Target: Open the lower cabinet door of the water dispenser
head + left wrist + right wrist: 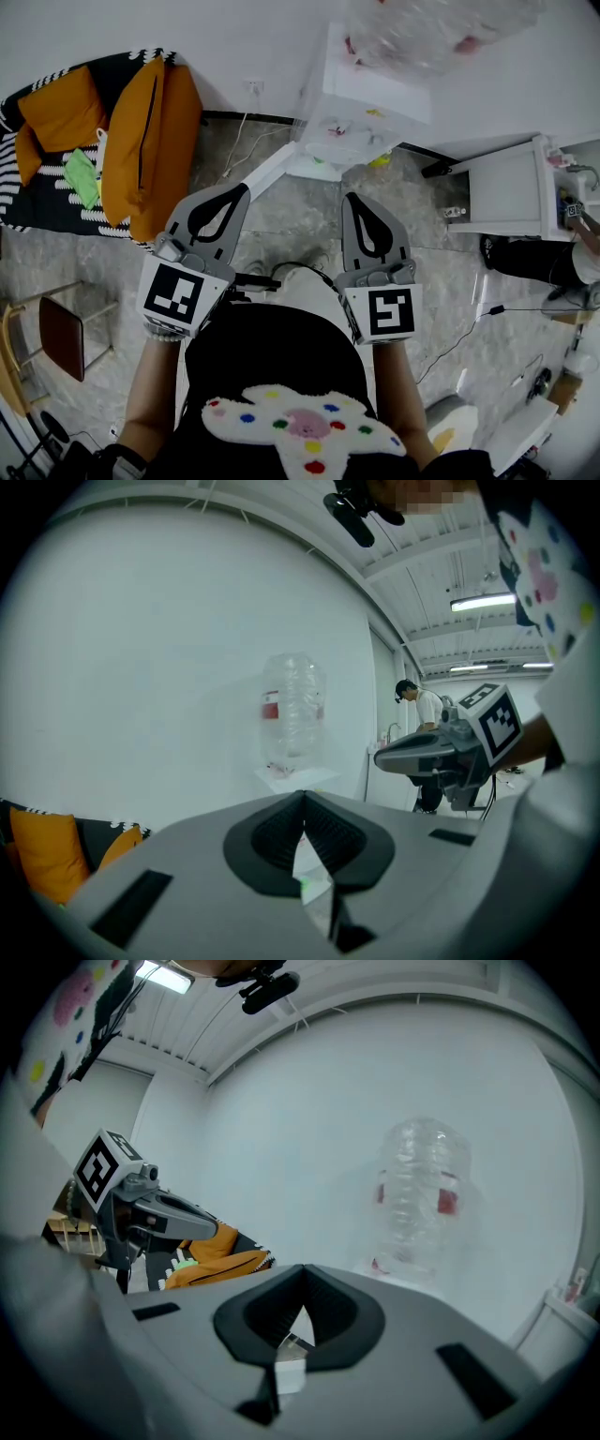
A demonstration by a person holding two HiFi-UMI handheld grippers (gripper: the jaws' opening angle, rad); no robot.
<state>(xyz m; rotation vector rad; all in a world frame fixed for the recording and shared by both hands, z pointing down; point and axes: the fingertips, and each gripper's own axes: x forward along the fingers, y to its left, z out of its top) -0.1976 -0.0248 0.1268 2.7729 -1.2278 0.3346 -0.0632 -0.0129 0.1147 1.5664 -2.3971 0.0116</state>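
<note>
Both grippers are clenched with nothing in them. The left gripper (241,189) and the right gripper (352,198) are held side by side in front of the person's chest, a bit apart, jaws pressed together tip to tip, touching nothing. They point at the white water dispenser (361,112), which stands against the wall just ahead, well clear of both tips, with a clear bottle (441,33) on top. A white panel (267,172) angles out at its base; can't tell if that's the lower door. Orange cushions (150,141) sit off to the left.
</note>
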